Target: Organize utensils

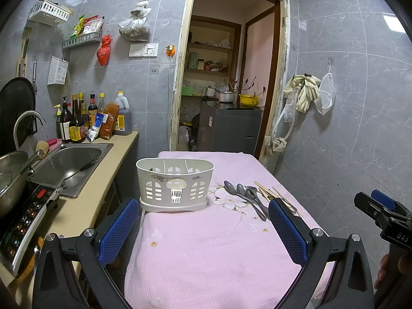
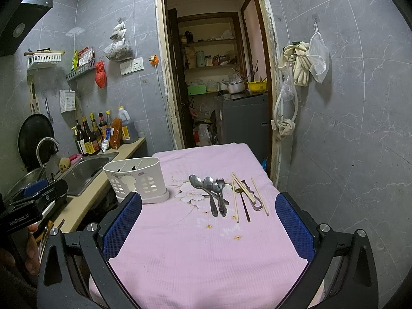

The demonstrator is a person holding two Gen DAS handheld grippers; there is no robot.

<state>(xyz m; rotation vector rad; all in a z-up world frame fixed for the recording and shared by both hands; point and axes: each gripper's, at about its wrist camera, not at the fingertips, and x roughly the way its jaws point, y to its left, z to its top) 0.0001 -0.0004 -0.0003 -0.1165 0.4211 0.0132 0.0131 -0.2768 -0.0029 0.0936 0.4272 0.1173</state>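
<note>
Dim indoor light, soft shadows, sharp focus, strong fisheye bending, black corners

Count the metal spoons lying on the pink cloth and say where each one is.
3. The spoons lie side by side right of the white holder: the largest leftmost, a second beside it, the smallest next to the fork. Handles overlap; none seems hidden.

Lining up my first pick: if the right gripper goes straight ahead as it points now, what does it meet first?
Probably the cluster of spoons lying on the pink cloth. The right gripper is open with only bare cloth between; depth is uncertain.
</note>
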